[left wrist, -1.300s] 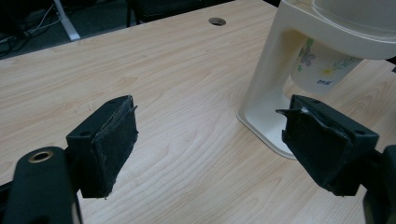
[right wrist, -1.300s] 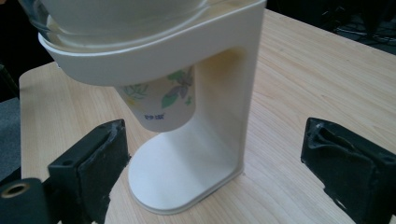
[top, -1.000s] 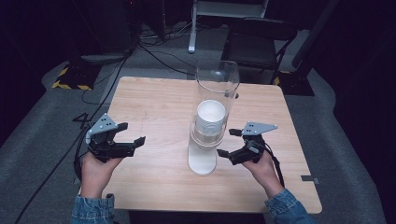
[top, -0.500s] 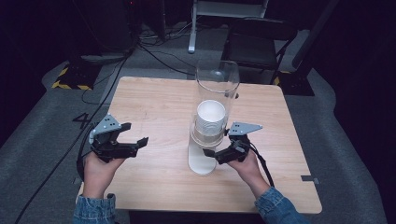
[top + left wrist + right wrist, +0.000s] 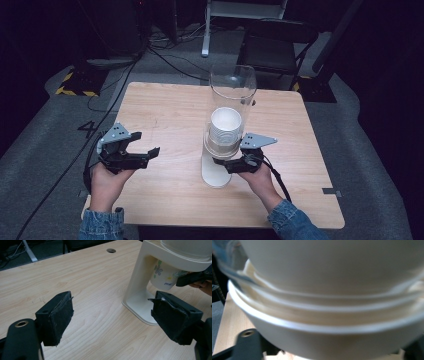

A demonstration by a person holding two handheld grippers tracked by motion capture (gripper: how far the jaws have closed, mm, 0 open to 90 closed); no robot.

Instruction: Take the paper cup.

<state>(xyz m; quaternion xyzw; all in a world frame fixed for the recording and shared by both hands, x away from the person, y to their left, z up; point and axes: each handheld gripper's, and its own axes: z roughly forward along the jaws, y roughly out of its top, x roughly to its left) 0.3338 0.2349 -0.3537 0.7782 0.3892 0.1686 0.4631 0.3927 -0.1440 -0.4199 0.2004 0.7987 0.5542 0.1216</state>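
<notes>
Looking down from the high view, I see a wooden counter [image 5: 165, 115] with a cup dispenser [image 5: 226, 145] standing near the centre of the frame: a clear tube on a cream stand with a flat base, and a stack of white cups [image 5: 226, 125] inside the tube. My left tool [image 5: 146, 152] sits at the lower left of that frame, held above the counter and well apart from the dispenser; in the left gripper view its two black padded jaws are spread wide with nothing between them. That same view shows a flower-printed paper cup [image 5: 162, 275] poking out under the dispenser's collar in the upper right, and the tip of my right tool [image 5: 192, 278] just beside it. From above, the right tool [image 5: 220, 162] is tucked in under the dispenser at centre-right; its own view is blurred cream plastic [image 5: 332, 335], so I cannot tell whether it is spread or pinching the cup
</notes>
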